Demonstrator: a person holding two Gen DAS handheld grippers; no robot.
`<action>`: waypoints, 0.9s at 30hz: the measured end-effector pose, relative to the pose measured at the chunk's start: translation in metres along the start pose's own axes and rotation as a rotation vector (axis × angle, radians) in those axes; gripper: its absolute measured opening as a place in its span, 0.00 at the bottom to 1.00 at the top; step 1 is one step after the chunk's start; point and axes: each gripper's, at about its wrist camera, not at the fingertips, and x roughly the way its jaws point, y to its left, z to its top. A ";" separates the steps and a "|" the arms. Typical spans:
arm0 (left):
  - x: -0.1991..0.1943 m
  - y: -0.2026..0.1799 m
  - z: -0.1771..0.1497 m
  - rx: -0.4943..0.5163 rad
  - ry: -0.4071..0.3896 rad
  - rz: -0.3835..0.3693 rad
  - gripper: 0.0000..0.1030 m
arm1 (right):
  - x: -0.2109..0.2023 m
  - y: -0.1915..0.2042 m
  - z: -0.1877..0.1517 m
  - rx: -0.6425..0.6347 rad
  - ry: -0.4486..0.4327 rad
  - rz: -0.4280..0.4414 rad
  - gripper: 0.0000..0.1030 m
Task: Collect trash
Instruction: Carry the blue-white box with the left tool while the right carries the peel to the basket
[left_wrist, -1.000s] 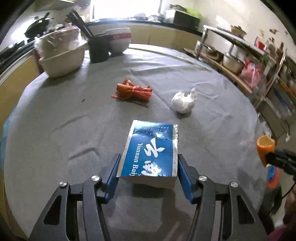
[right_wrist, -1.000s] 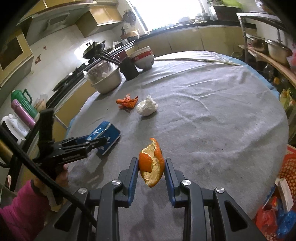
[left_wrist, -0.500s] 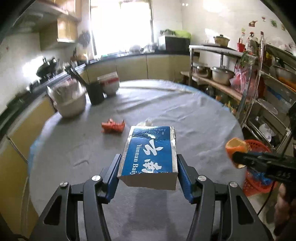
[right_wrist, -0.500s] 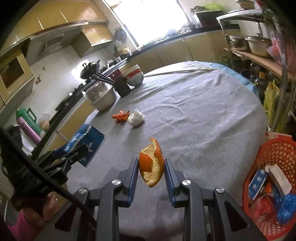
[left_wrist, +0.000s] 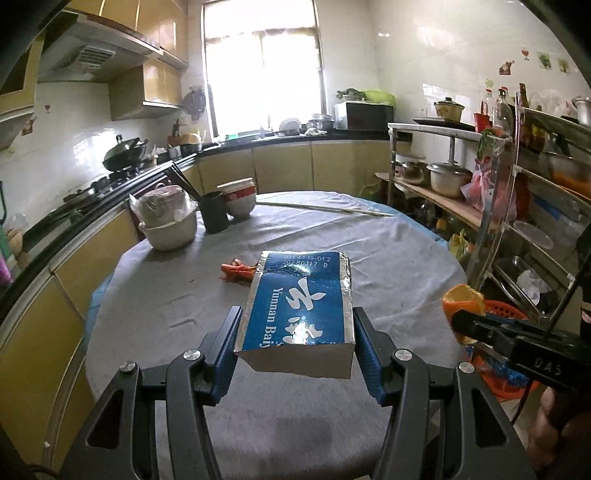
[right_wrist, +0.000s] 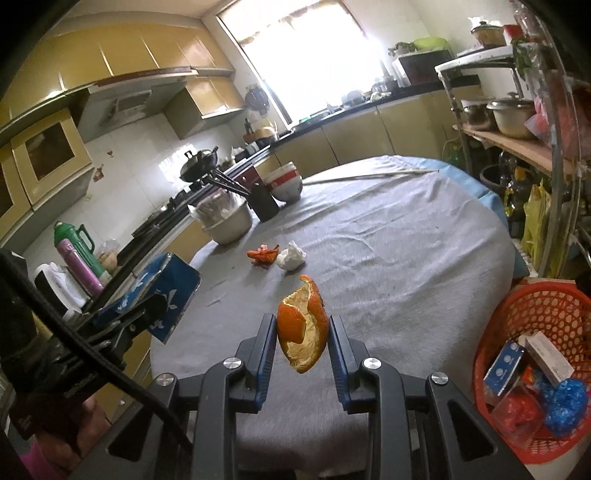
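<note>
Left gripper (left_wrist: 295, 328): its blue fingers (left_wrist: 226, 347) are closed about halfway, clamped on both long sides of a blue-and-silver carton (left_wrist: 301, 306) printed "Yunnan Bai…"; the carton hangs clear above the worktop (left_wrist: 388, 258).
Right gripper (right_wrist: 302, 339): fingers (right_wrist: 266, 350) nearly together, pinching a curled piece of orange peel (right_wrist: 303, 328) that stands on edge between them, off the cloth.
Worktop: a round one under a grey cloth, wrinkled toward the far side.
Trash on the cloth: a crumpled orange-red wrapper (right_wrist: 263, 254) and a balled white tissue (right_wrist: 291, 255), just beside each other near the middle; from the left wrist the carton hides the tissue.
Far edge of the worktop: a cream basin (left_wrist: 168, 229) with a covered bowl in it, a dark chopstick holder (left_wrist: 216, 214), stacked red-and-white bowls (left_wrist: 238, 197), all close together.
Red basket (right_wrist: 532, 332): on the floor beside the worktop, to the right gripper's right; small boxes and blue and red wrappings lie inside.
Person: a hand (right_wrist: 74, 428) and a pink sleeve behind the left gripper.
</note>
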 end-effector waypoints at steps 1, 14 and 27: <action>-0.004 -0.001 -0.001 -0.002 -0.006 0.008 0.57 | -0.004 0.000 0.000 0.000 -0.006 0.001 0.29; -0.019 -0.015 0.000 -0.031 -0.012 0.035 0.57 | -0.050 -0.005 0.011 -0.033 -0.120 -0.033 0.29; -0.025 -0.078 0.009 0.049 -0.024 -0.035 0.58 | -0.109 -0.049 0.006 0.022 -0.221 -0.106 0.29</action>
